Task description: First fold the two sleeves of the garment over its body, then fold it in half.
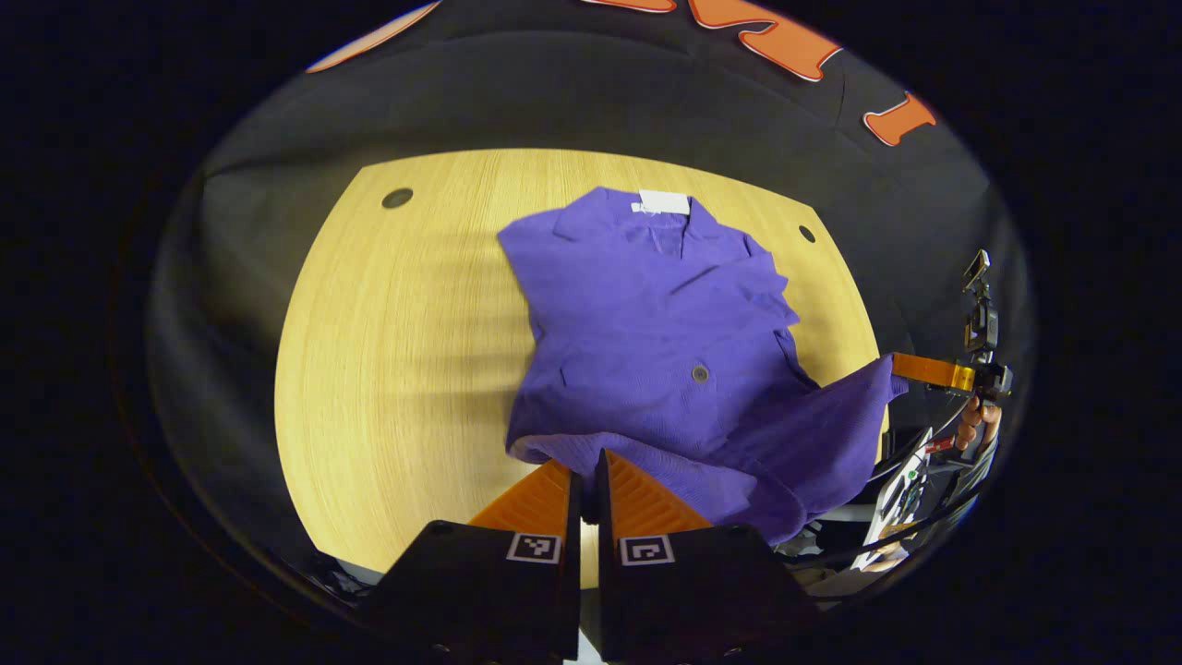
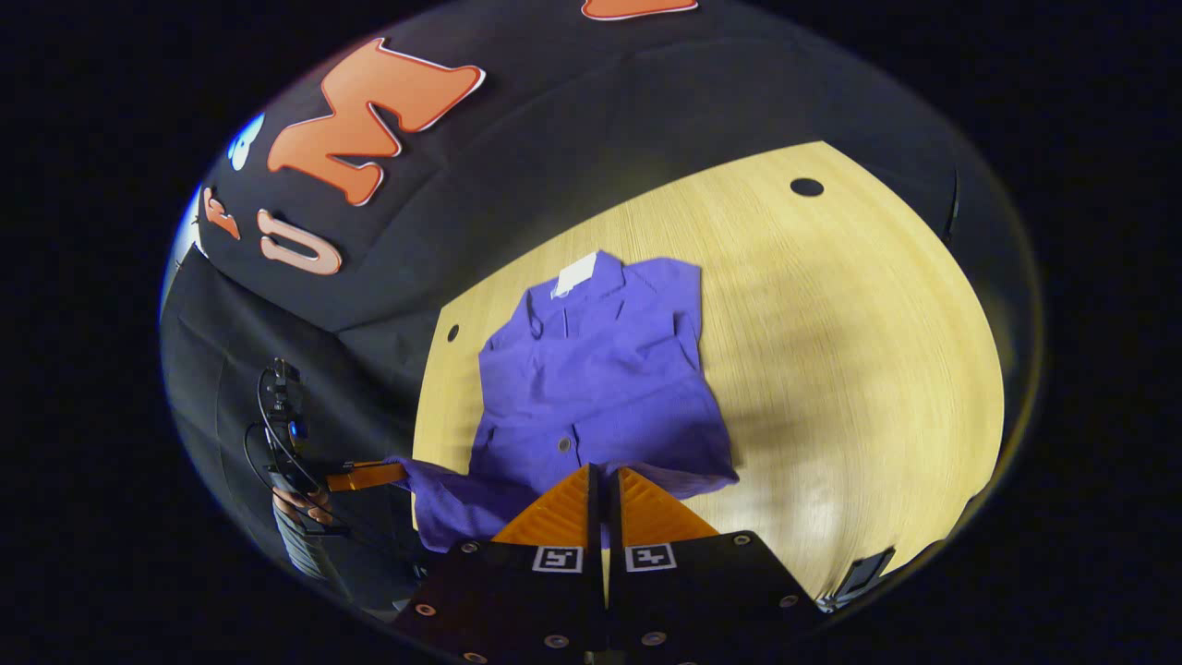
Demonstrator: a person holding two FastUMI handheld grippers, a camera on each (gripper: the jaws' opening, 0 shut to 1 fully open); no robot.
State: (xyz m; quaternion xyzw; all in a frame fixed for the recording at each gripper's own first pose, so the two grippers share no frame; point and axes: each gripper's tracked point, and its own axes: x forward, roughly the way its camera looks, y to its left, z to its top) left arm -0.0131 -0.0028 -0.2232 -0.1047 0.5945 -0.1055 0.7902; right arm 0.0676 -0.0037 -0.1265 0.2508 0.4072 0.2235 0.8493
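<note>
A purple shirt [image 1: 646,323] [image 2: 591,388] lies on the wooden table [image 1: 397,351] [image 2: 859,351], its collar and white tag [image 1: 663,202] [image 2: 574,274] at the far end and both sleeves lying over the body. My left gripper [image 1: 588,454] is shut on the near hem. In the right gripper view it [image 2: 392,473] pinches a hem corner off the table's edge. My right gripper [image 2: 602,471] is shut on the hem too; in the left gripper view it [image 1: 896,365] holds the other corner lifted at the right.
Small dark holes [image 1: 397,198] [image 2: 806,187] mark the table's far corners. A hand [image 1: 979,420] [image 2: 295,503] holds each far gripper, with cables beside it. A dark flat object [image 2: 859,573] sits at the table's near edge. Bare wood flanks the shirt.
</note>
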